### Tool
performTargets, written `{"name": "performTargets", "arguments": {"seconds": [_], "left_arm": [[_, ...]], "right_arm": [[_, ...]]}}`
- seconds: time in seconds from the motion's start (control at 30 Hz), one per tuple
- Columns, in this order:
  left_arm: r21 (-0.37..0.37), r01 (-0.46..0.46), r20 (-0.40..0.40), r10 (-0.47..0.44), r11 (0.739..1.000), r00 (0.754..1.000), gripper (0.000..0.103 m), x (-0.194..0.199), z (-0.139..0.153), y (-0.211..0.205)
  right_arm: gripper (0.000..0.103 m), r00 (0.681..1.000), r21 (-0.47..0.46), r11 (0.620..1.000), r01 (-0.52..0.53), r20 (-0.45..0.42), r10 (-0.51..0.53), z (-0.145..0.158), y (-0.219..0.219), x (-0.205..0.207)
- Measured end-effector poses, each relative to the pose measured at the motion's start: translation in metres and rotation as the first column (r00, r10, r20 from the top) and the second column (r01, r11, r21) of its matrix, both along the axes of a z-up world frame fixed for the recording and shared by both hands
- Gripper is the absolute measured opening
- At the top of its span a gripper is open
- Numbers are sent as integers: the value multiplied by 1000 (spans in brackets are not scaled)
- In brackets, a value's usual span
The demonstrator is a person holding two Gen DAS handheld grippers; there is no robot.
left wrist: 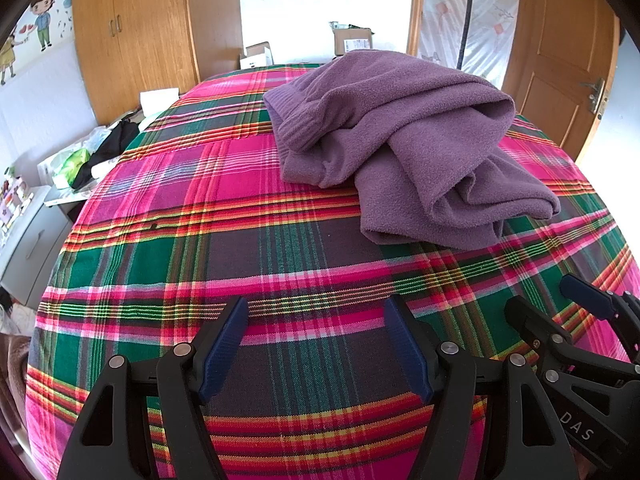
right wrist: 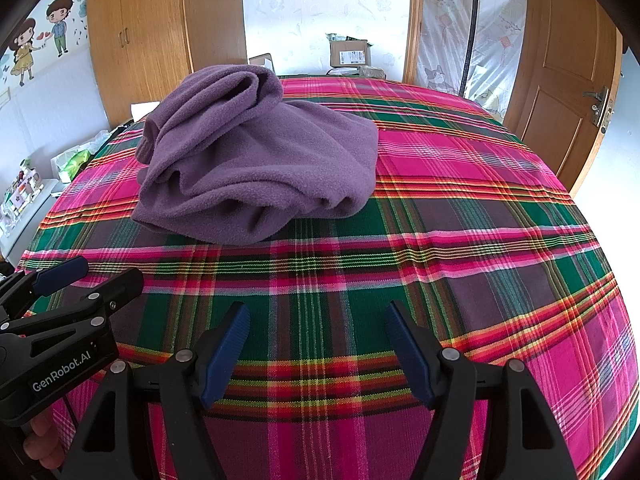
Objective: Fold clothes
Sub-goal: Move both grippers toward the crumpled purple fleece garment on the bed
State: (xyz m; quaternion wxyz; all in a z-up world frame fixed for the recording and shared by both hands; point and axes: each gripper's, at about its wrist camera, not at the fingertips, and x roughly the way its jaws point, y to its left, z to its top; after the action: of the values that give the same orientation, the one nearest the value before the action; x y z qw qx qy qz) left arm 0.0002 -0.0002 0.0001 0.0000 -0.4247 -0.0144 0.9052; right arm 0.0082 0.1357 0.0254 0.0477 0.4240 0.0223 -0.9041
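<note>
A purple fleece garment [left wrist: 404, 148] lies crumpled in a heap on a bed with a pink, green and red plaid cover [left wrist: 224, 248]. In the right wrist view the purple garment [right wrist: 256, 160] sits left of centre on the plaid cover [right wrist: 460, 208]. My left gripper [left wrist: 316, 320] hovers open over the near part of the bed, well short of the garment, with nothing between its blue pads. My right gripper [right wrist: 318, 324] is open too and empty, to the right of the left one. Each gripper shows at the edge of the other's view: the right gripper [left wrist: 548, 304], the left gripper [right wrist: 108, 272].
Wooden wardrobes [left wrist: 136, 36] stand at the back left and a wooden door [left wrist: 568, 68] at the right. Cardboard boxes [left wrist: 354, 40] sit beyond the bed's far end. A cluttered bedside table with bags [left wrist: 80, 160] stands left of the bed. A hand [right wrist: 40, 436] holds the left gripper.
</note>
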Motion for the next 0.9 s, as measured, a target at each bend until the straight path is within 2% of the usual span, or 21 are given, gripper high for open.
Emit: {"name": "performTargets", "arguments": {"seconds": [0.73,0.87,0.9], "left_arm": [[-6,-8,6,8,1000,1000,75,0,-1,0],[5,13,32,-13,1000,999,75,-5,5,-9],[8,18,40,-18,1000,999,75,-6,6,-11]], "right_arm": [[72,1000,-3,1000,-7,3,7,-1,-1,-2],[72,999,-5,999,-42,10,42,-1,2,1],[69,998,-13,998,-62,22,63,1,4,1]]}}
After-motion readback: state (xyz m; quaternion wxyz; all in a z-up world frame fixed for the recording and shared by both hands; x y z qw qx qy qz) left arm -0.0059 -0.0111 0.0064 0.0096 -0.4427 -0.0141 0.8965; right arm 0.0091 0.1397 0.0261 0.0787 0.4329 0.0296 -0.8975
